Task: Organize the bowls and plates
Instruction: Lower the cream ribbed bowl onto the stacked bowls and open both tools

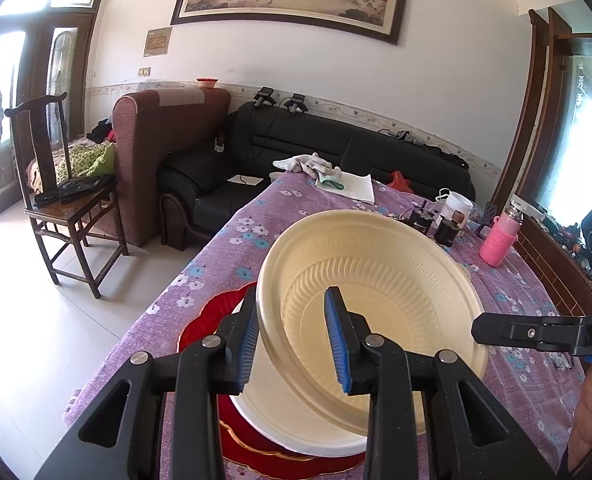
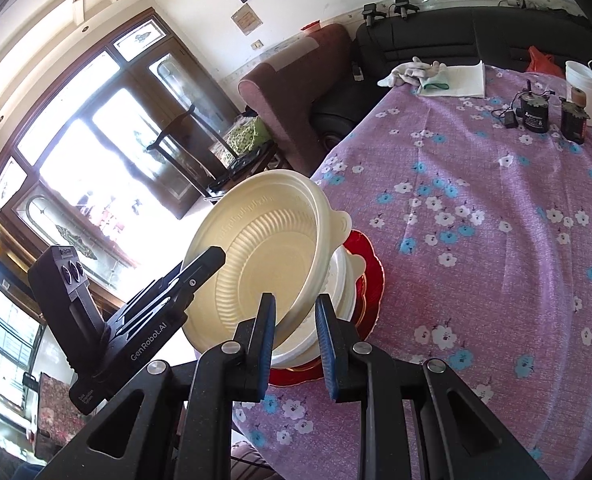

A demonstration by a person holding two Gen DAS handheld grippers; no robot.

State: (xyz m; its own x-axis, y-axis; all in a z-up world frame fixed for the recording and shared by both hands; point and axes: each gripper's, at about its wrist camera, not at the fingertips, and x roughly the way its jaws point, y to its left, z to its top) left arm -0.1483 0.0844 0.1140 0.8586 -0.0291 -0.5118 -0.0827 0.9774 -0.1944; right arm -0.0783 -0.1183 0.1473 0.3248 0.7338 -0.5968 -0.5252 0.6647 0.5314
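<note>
Both grippers, left gripper and right gripper, are pinching the cream bowl's opposite rims, tilting it over the stack at 6 o'clock for nesting

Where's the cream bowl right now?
The cream bowl is tilted in the air, held between both tools at opposite rims, just above the white bowl on the red plate near the table's edge.

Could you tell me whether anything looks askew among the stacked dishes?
Yes: the cream bowl is tilted steeply above the white dish on the red plate, its rim between the fingers of both hand-held grippers, not nested flat.
</note>
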